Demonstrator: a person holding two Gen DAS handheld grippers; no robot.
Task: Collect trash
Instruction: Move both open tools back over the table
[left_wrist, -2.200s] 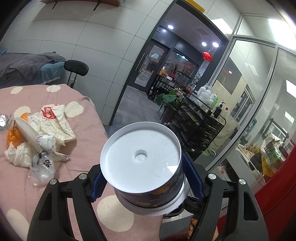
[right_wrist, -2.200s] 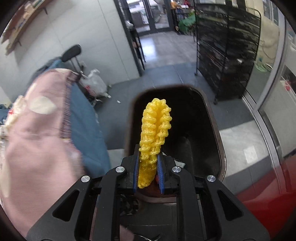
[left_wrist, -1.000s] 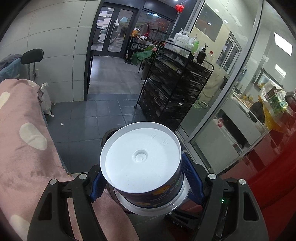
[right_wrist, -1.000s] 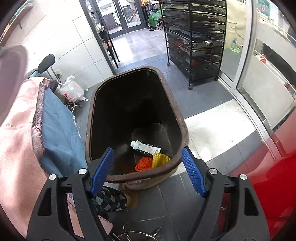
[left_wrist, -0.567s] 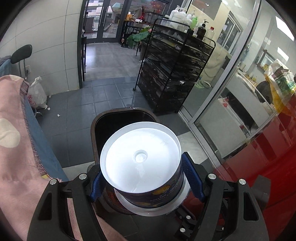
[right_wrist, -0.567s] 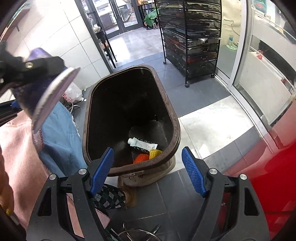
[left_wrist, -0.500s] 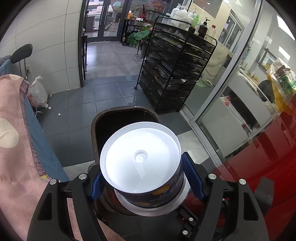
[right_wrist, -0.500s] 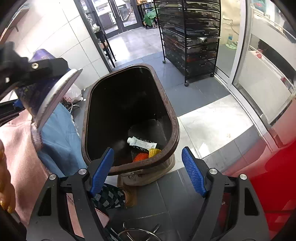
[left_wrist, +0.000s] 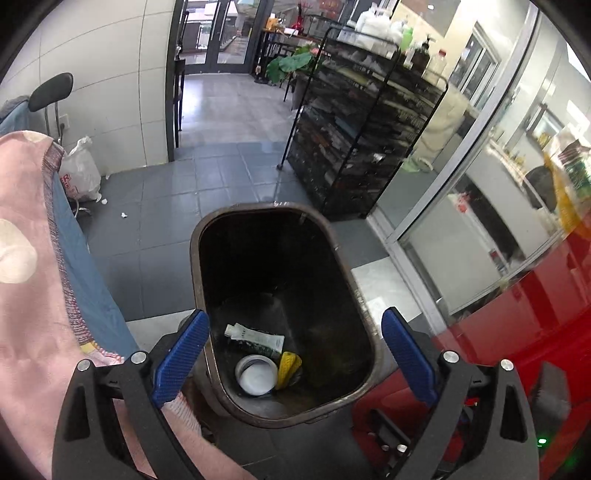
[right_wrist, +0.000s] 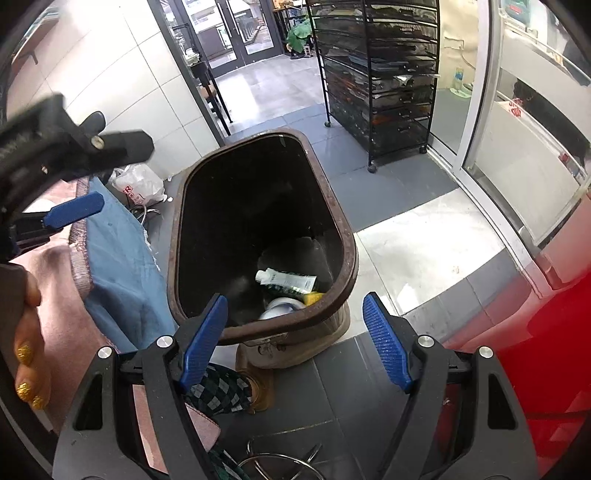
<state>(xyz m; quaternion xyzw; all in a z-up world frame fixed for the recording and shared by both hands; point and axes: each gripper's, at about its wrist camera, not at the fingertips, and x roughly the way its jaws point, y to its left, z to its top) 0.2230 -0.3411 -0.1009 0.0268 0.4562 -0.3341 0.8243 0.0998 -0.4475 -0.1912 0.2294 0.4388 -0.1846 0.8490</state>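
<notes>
Both tools stand spread wide with nothing between their blue pads. Directly ahead of the left tool (left_wrist: 293, 354), and below it, sits the brown trash bin (left_wrist: 343, 266) on the grey tiled floor (left_wrist: 155, 206). At the bin's bottom, close to its near wall, lie a white-lidded round container (left_wrist: 257, 376), a green and white tube (left_wrist: 255, 338) just beyond it, and a yellow foam net (left_wrist: 288, 369) touching the container's right side. Left of this tool hangs a pink dotted cloth (left_wrist: 26, 280) over a blue cloth (left_wrist: 92, 295). From the right tool (right_wrist: 295, 339) the same bin (right_wrist: 345, 258) is just ahead; the tube (right_wrist: 286, 281) shows inside, with the container (right_wrist: 279, 308) and the net (right_wrist: 314, 297) partly hidden by the near rim. The left tool (right_wrist: 70, 177) appears blurred at this tool's upper left, above the blue cloth (right_wrist: 118, 258). A black wire rack (right_wrist: 384, 77) stands beyond the bin to the right
</notes>
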